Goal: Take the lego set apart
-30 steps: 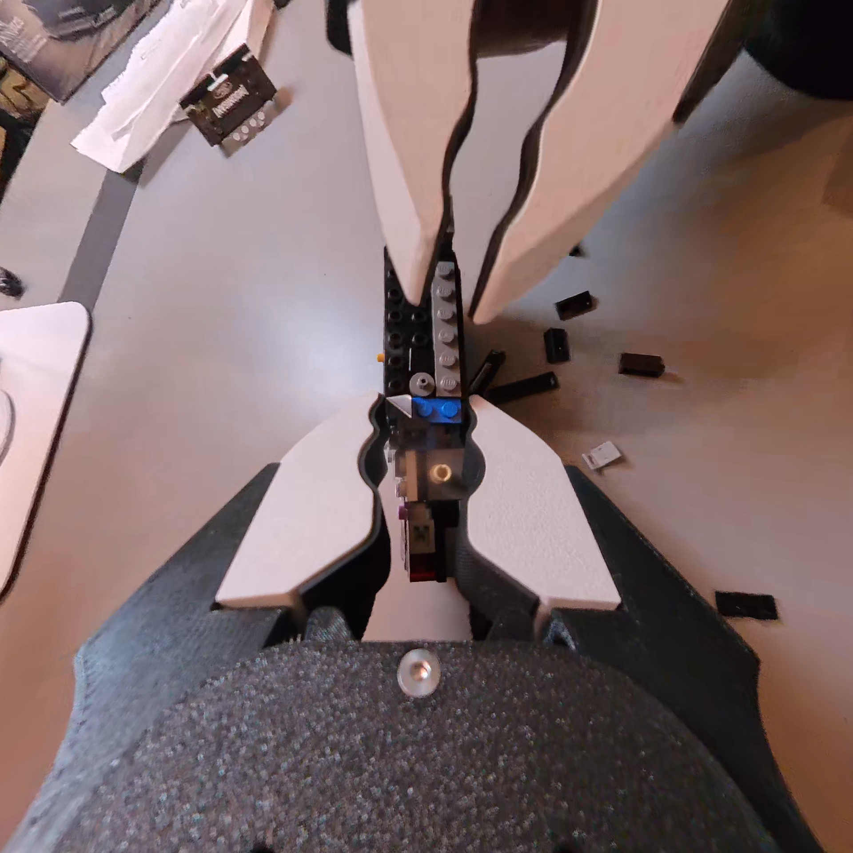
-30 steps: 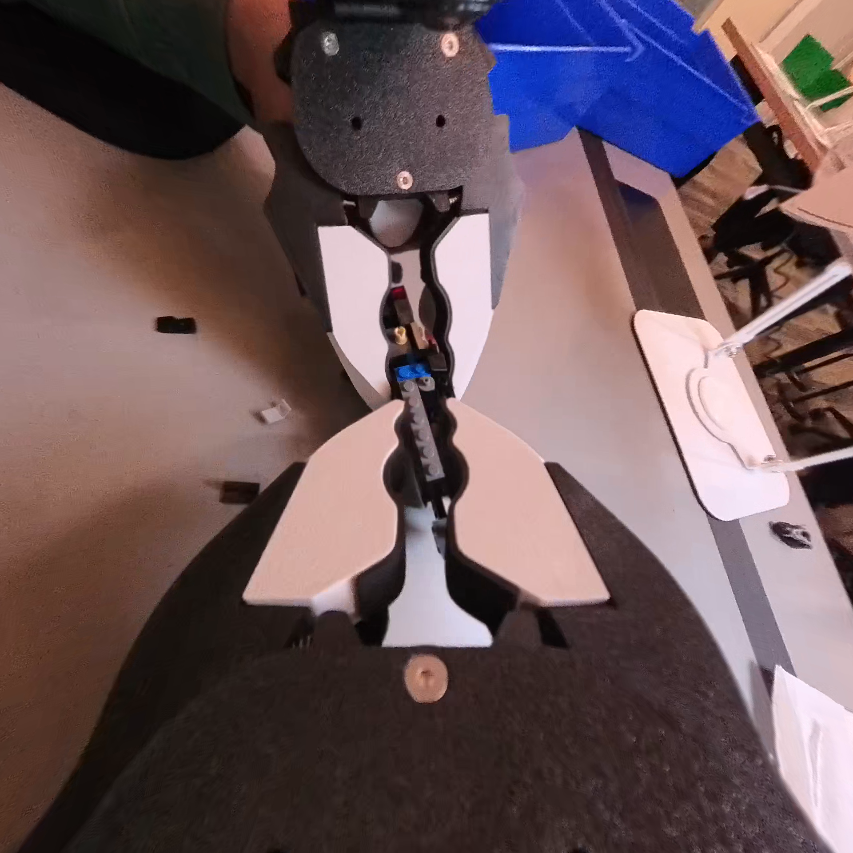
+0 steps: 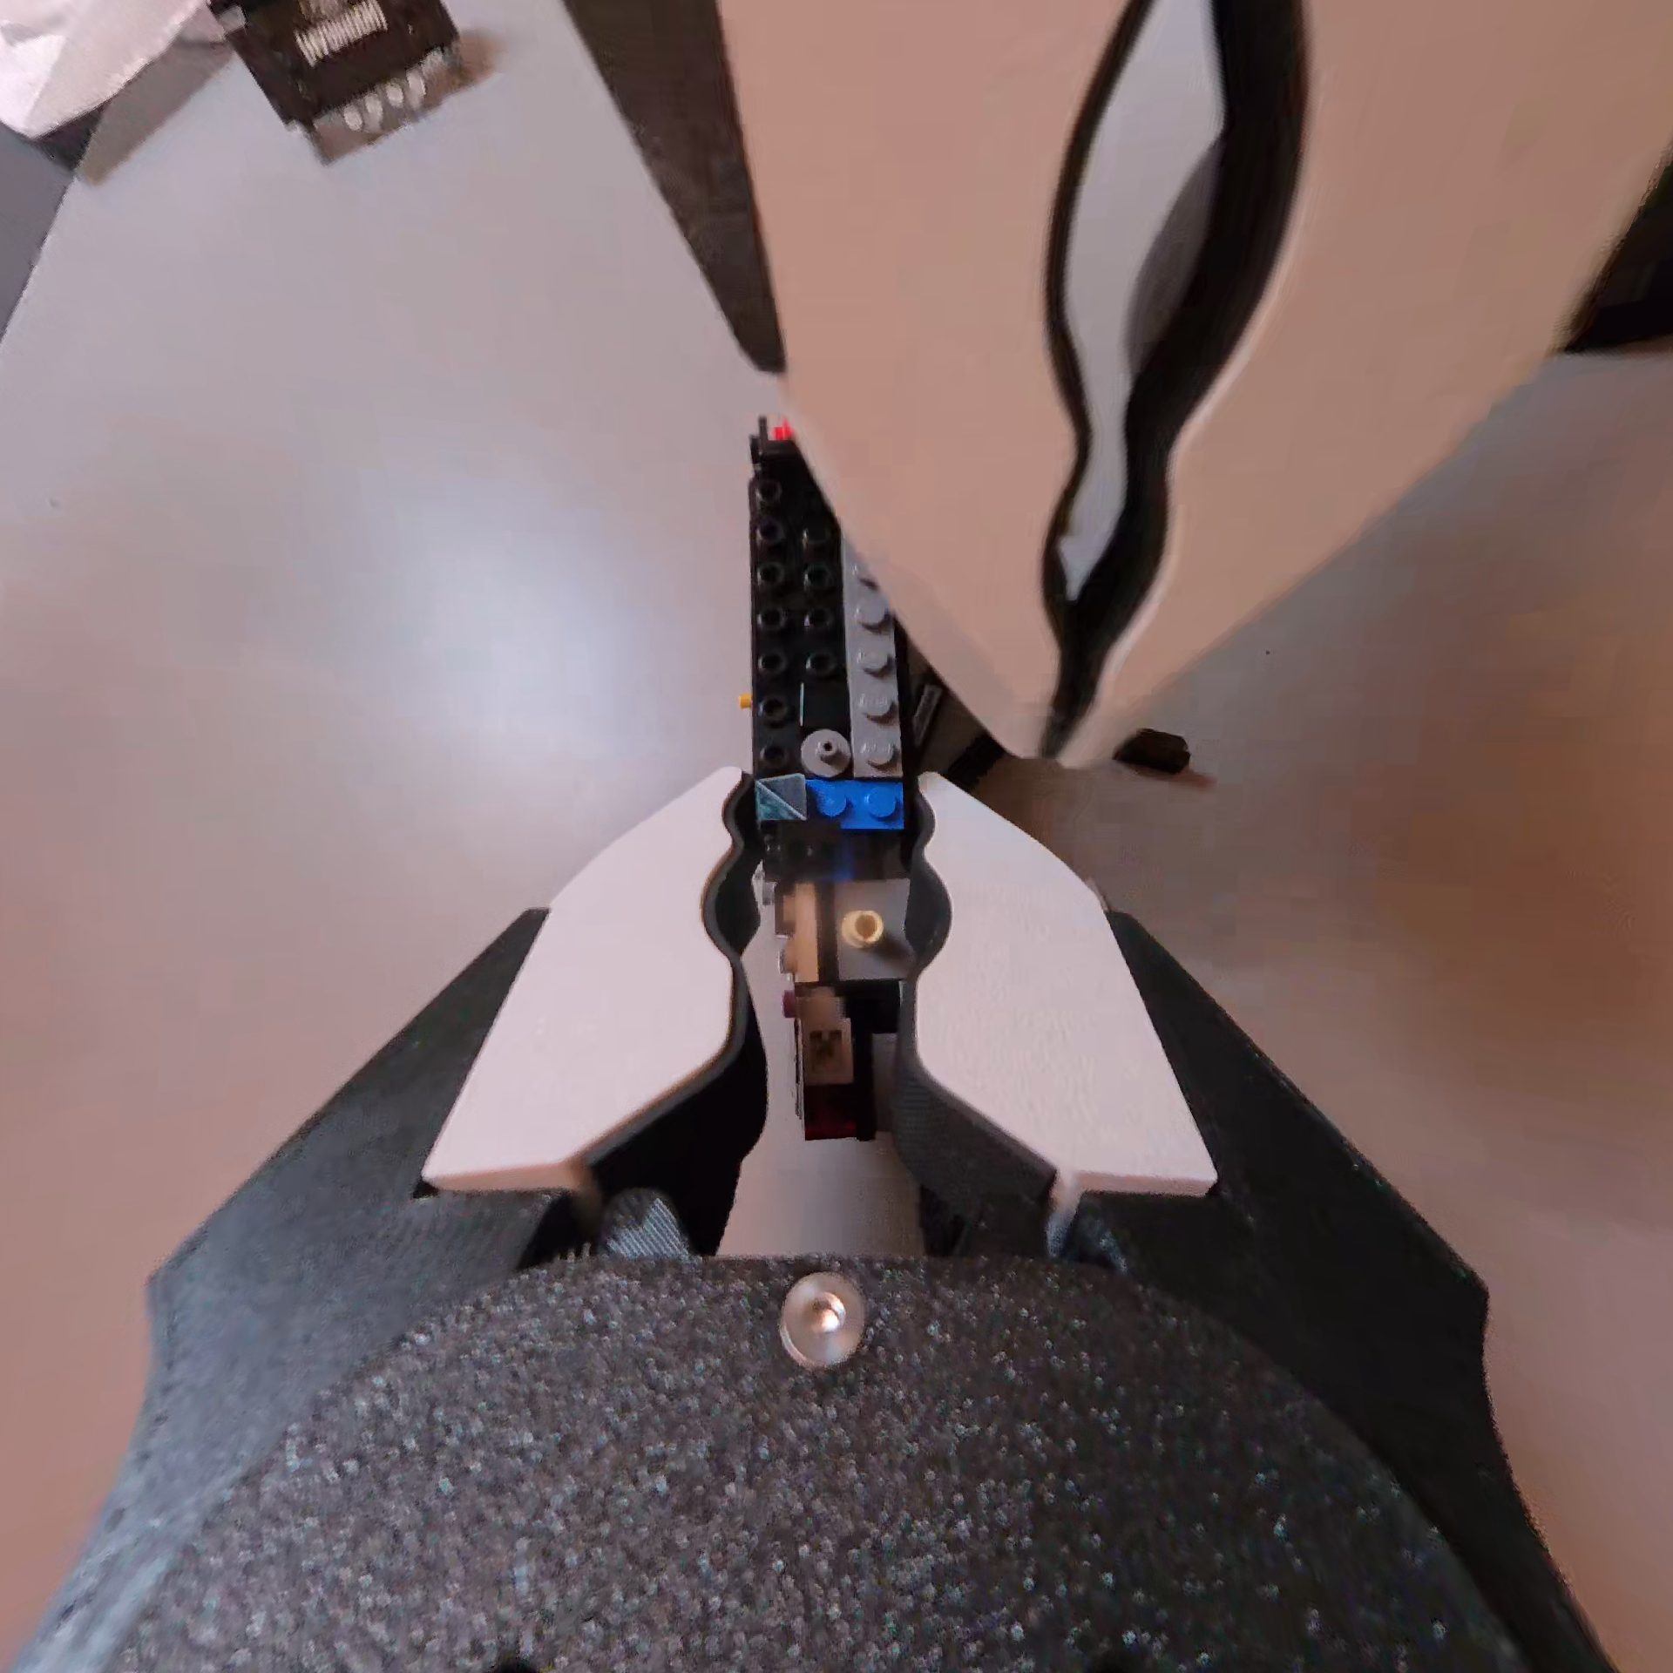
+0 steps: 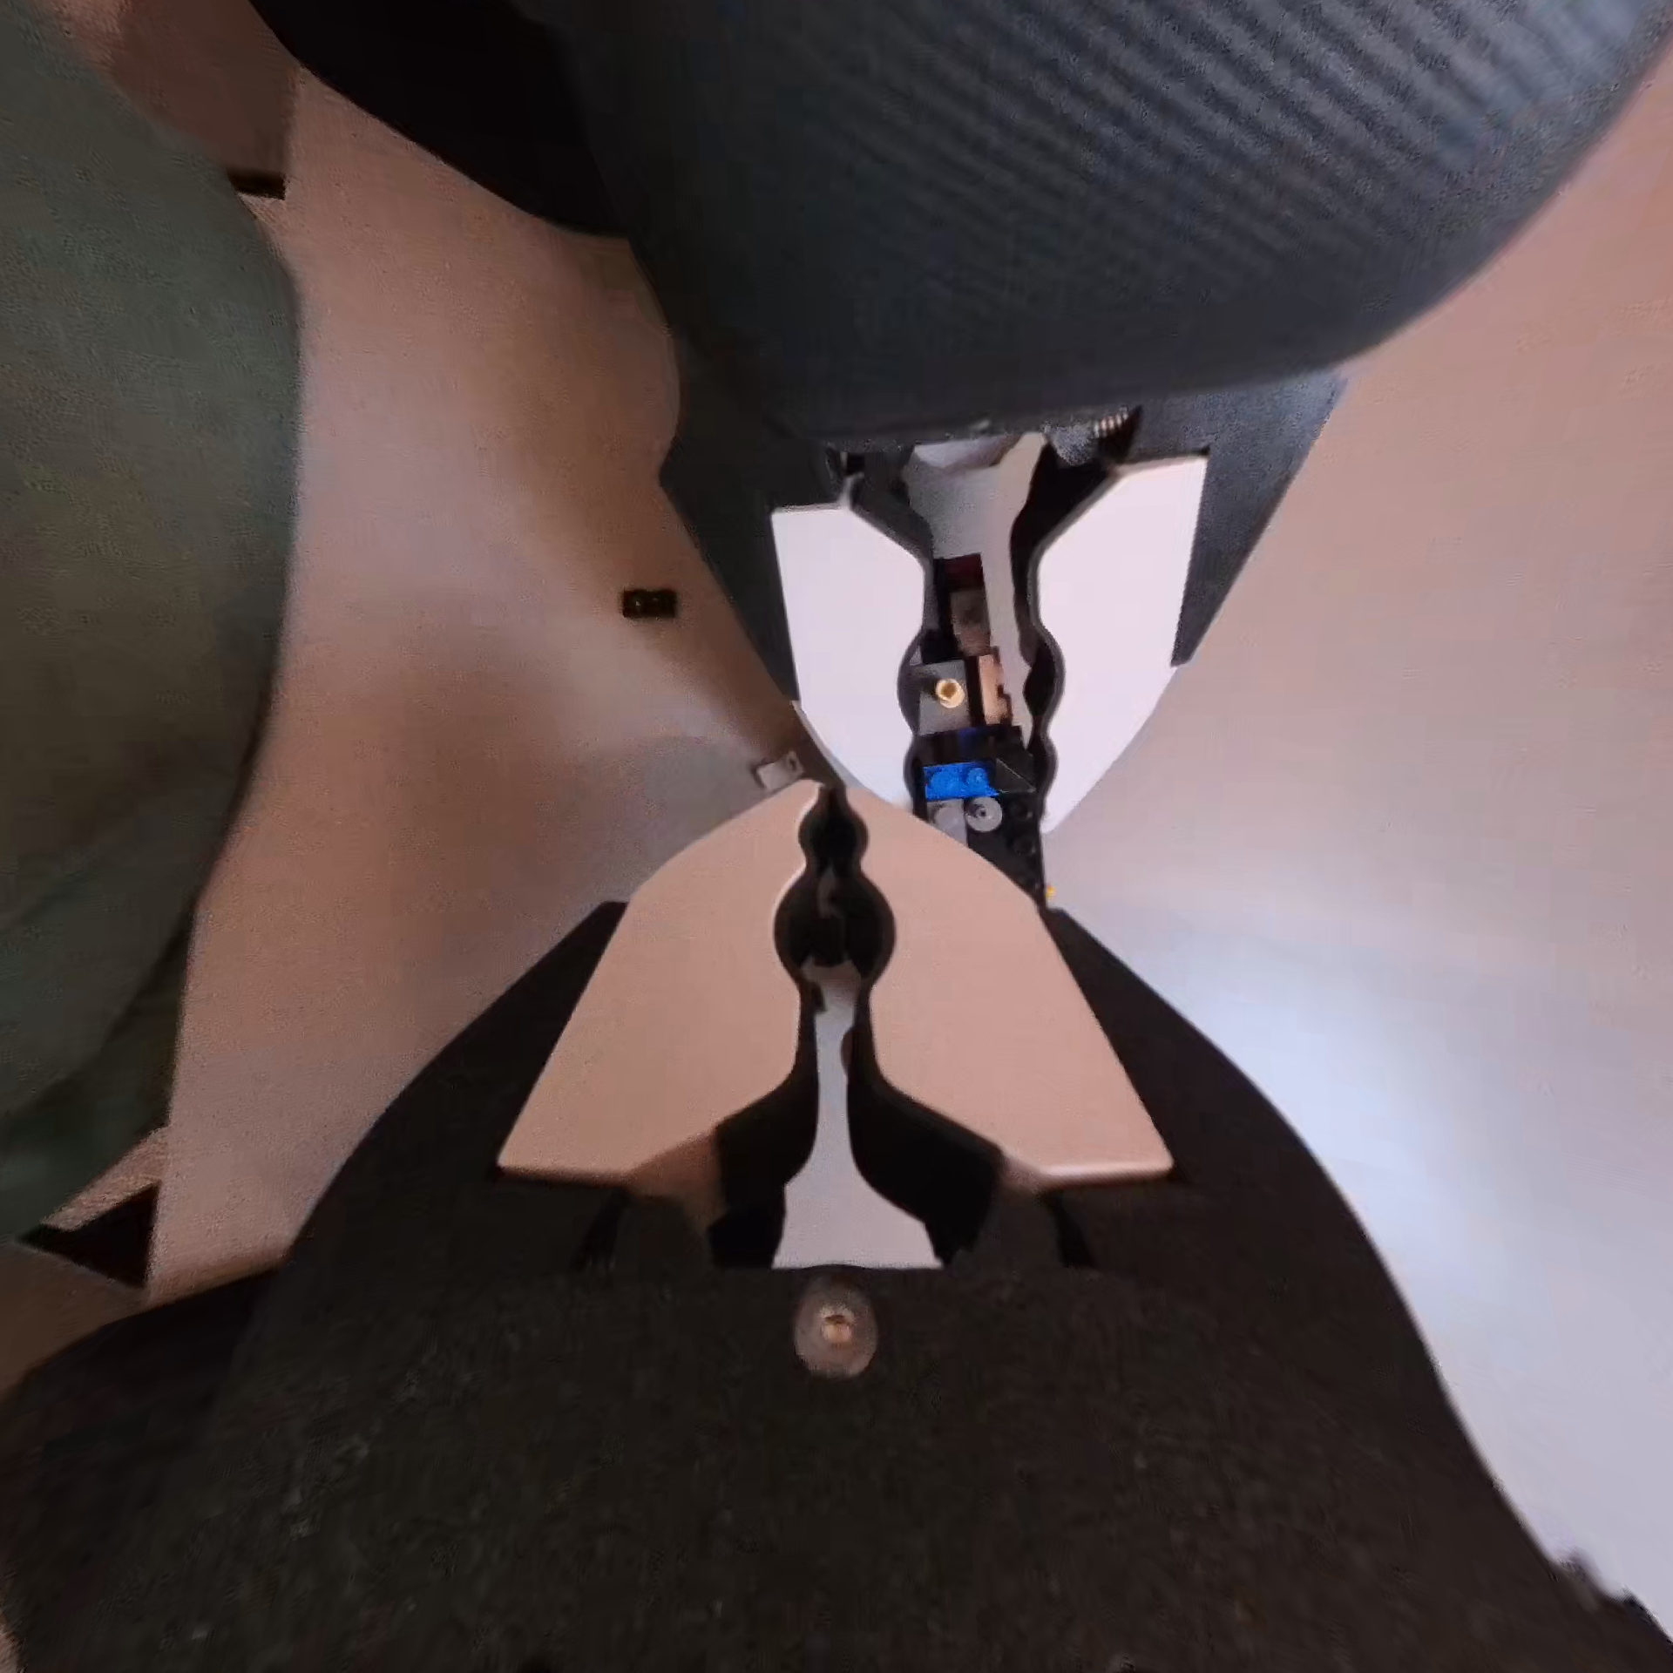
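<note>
Two white, wavy-edged fingers (image 3: 625, 978) per gripper, seated in grainy black printed housing (image 3: 815, 1494) with one silver screw (image 3: 821, 1319) centred behind the jaws.

The right hand-held gripper (image 3: 1055, 724) covers the far end of the lego set (image 3: 824, 652) and is itself blurred and cut by the picture's top edge. Whether its nearly closed fingers pinch anything cannot be told. A dark packet (image 3: 353, 72) near the table's far left corner is cropped.

The long studded lego build (image 3: 819, 670) is mostly black, with a grey strip, a blue two-stud piece and a tan round stud. White-fingered grippers have speckled black bodies; the tabletop (image 3: 362, 588) is pale grey.
</note>
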Demonstrator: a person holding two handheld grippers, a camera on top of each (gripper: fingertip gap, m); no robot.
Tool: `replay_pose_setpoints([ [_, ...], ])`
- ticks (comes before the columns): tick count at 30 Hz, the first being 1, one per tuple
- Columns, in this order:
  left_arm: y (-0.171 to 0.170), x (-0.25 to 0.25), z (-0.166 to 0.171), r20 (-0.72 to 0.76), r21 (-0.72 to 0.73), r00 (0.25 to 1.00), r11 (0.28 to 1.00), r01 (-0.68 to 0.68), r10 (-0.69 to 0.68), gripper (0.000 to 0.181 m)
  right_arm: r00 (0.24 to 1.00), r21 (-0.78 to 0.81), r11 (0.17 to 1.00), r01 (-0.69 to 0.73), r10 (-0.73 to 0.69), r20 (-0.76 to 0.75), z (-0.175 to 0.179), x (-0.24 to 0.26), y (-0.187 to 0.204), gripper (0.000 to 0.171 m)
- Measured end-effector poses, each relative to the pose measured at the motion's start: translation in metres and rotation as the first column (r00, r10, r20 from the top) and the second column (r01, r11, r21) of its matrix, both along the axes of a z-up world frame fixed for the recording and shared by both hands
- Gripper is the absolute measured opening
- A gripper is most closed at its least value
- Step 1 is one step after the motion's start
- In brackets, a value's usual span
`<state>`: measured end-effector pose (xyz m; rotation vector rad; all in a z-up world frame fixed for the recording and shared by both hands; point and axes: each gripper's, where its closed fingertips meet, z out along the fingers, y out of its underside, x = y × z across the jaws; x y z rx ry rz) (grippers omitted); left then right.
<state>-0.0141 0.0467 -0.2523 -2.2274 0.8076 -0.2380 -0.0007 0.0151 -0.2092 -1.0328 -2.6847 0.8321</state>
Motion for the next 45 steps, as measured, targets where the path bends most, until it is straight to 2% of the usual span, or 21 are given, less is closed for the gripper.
replay_pose_setpoints([
  [3, -0.004, 0.002, 0.000, -0.009, 0.012, 1.000, 1.000, 0.019, -0.019, 0.030, 0.996, 0.053, 0.998, 0.045, -0.041, -0.086, 0.005, -0.007, 0.014, 0.000],
  [5, -0.004, 0.003, 0.000, -0.002, 0.011, 1.000, 1.000, 0.022, -0.022, 0.030, 0.990, 0.174, 0.983, 0.055, -0.032, -0.136, 0.001, -0.009, 0.031, 0.000],
  [6, -0.004, 0.004, 0.001, -0.002, 0.013, 1.000, 1.000, 0.027, -0.027, 0.030, 0.993, 0.203, 0.978, 0.038, -0.014, -0.119, -0.004, -0.005, 0.032, 0.012],
  [8, -0.004, 0.005, 0.003, 0.014, 0.013, 0.999, 1.000, 0.029, -0.029, 0.030, 0.996, 0.197, 0.980, 0.035, -0.017, -0.090, -0.011, -0.002, 0.030, 0.016],
  [16, -0.006, 0.005, 0.002, 0.099, -0.021, 0.995, 1.000, 0.018, -0.016, 0.030, 0.998, 0.239, 0.971, -0.009, 0.023, -0.058, -0.015, -0.004, 0.028, 0.013],
  [17, -0.006, 0.005, 0.003, 0.108, -0.026, 0.994, 1.000, 0.012, -0.009, 0.030, 0.998, 0.239, 0.971, -0.012, 0.026, -0.054, -0.014, -0.003, 0.027, 0.007],
  [23, -0.007, 0.007, 0.004, 0.110, -0.024, 0.994, 0.999, 0.023, -0.020, 0.030, 1.000, 0.234, 0.972, -0.012, 0.019, -0.024, -0.014, -0.002, 0.026, 0.006],
  [30, -0.010, 0.012, 0.003, 0.092, -0.009, 0.995, 0.999, 0.039, -0.038, 0.030, 0.996, -0.017, 0.997, 0.081, -0.081, 0.021, -0.010, 0.005, 0.022, 0.005],
  [31, -0.010, 0.010, 0.003, 0.069, -0.004, 0.997, 0.999, 0.034, -0.033, 0.030, 0.996, -0.074, 0.993, 0.088, -0.087, 0.013, -0.004, 0.006, 0.018, 0.000],
  [32, -0.006, 0.006, 0.000, 0.042, 0.011, 0.999, 1.000, 0.012, -0.012, 0.030, 0.995, -0.206, 0.974, 0.096, -0.098, 0.002, 0.011, 0.004, 0.007, 0.000],
  [33, -0.005, 0.005, 0.000, 0.068, 0.006, 0.998, 1.000, 0.004, -0.005, 0.030, 0.995, -0.250, 0.963, 0.096, -0.104, -0.015, 0.022, 0.003, 0.003, 0.000],
  [38, -0.006, 0.011, 0.003, 0.063, 0.016, 0.998, 1.000, 0.021, -0.022, 0.030, 0.970, 0.028, 0.992, 0.121, -0.112, -0.218, 0.019, -0.011, 0.022, 0.000],
  [39, -0.005, 0.012, 0.004, 0.056, 0.018, 0.998, 1.000, 0.021, -0.022, 0.030, 0.973, 0.067, 0.991, 0.113, -0.097, -0.212, 0.014, -0.011, 0.021, 0.000],
  [41, -0.004, 0.011, 0.004, 0.026, 0.027, 1.000, 1.000, 0.014, -0.014, 0.030, 0.983, 0.104, 0.991, 0.085, -0.066, -0.174, 0.002, -0.007, 0.016, 0.012],
  [45, -0.006, 0.009, 0.004, -0.014, 0.031, 1.000, 0.999, 0.009, -0.009, 0.030, 0.984, 0.164, 0.983, 0.081, -0.053, -0.170, -0.006, -0.009, 0.016, 0.003],
])
